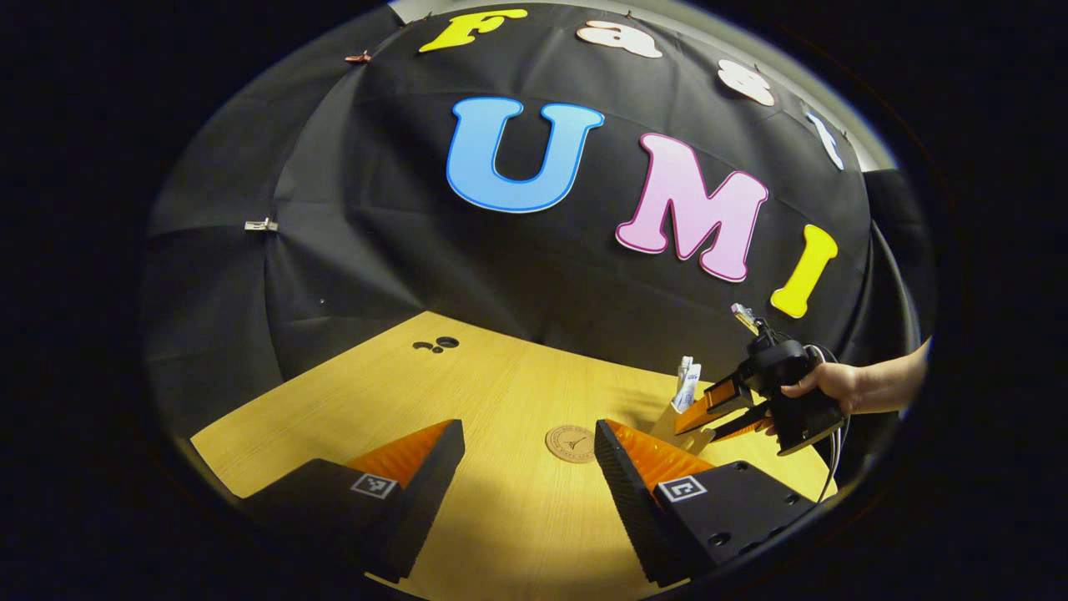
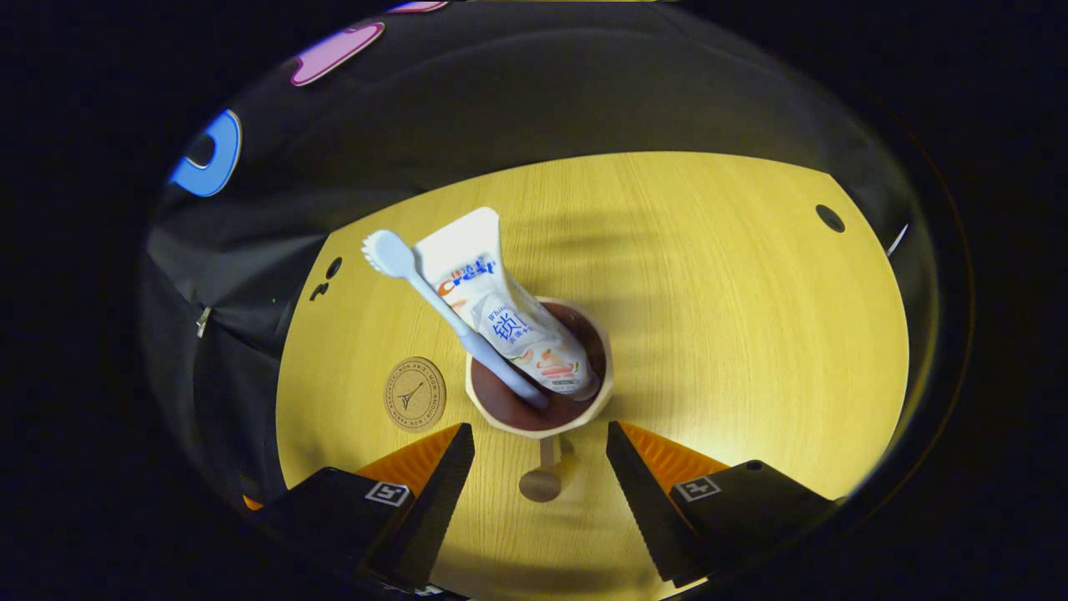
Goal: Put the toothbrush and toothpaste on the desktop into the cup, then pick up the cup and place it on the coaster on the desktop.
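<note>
In the right gripper view a pale cup [image 2: 606,367] with a dark inside stands on the wooden desktop. A light toothbrush [image 2: 417,284] and a white toothpaste tube [image 2: 492,292] lean in it, heads up and to the left. My right gripper [image 2: 541,446] is open, its fingertips just short of the cup's near rim, one on each side. The round cork coaster [image 2: 415,394] lies left of the cup. My left gripper [image 1: 530,446] stands open over the desk with nothing between its fingers, and the coaster [image 1: 572,442] lies just ahead of it. Farther right are the toothpaste [image 1: 687,384] and the right gripper [image 1: 709,417].
A hand [image 1: 834,382] holds the right gripper at the desk's right end. Small dark holes [image 1: 438,344] mark the desk near the back wall, and another hole [image 2: 830,219] lies at the far right. The black cloth wall runs along the desk's back edge.
</note>
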`<state>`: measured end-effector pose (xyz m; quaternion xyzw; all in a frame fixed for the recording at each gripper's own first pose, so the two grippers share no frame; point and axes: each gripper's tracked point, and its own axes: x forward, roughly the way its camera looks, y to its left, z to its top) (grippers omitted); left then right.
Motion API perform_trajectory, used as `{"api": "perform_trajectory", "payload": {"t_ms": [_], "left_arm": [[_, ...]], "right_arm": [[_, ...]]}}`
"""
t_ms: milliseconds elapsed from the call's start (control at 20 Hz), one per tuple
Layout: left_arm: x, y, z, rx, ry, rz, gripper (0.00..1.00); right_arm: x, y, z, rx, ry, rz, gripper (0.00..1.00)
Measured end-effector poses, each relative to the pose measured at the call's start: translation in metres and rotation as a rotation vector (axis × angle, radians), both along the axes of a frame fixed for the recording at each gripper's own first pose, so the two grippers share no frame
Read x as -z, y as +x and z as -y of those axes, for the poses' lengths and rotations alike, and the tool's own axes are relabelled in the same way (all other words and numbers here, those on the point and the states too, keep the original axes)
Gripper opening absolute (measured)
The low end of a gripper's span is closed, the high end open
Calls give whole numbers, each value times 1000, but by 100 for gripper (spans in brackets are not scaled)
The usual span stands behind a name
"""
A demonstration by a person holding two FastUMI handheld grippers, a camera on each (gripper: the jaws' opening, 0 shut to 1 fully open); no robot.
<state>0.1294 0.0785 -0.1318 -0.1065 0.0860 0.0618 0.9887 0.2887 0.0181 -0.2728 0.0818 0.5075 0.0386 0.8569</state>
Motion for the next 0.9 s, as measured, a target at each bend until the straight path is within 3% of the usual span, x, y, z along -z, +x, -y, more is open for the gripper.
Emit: {"api": "perform_trajectory", "payload": {"t_ms": [250,450,500,550,600,750,800,850,900], "left_arm": [[18,-5,4,32,18,-78,98],[18,-4,8,24,-52,-89,97],[18,-3,11,24,-70,-86,98],[16,-3,12,25,-78,-83,98],[15,-3,14,32,-80,-83,98],[15,-3,18,51,-85,-91,98],[16,-3,18,51,-83,-93,98],[16,-3,19,53,-81,-96,98],[17,-3,19,53,-78,-100,98]], "right_arm": [[31,5,-2,3,-16,-84,98],[46,8,-1,13,-41,-113,98],[48,8,-2,14,-44,-117,96],[51,6,-1,8,-53,-126,86],[52,5,0,1,-61,-129,94],[53,4,-1,10,-47,-144,74],[53,4,0,11,-50,-145,72],[54,3,-1,9,-49,-150,81],[56,1,-5,6,-44,-158,74]]}}
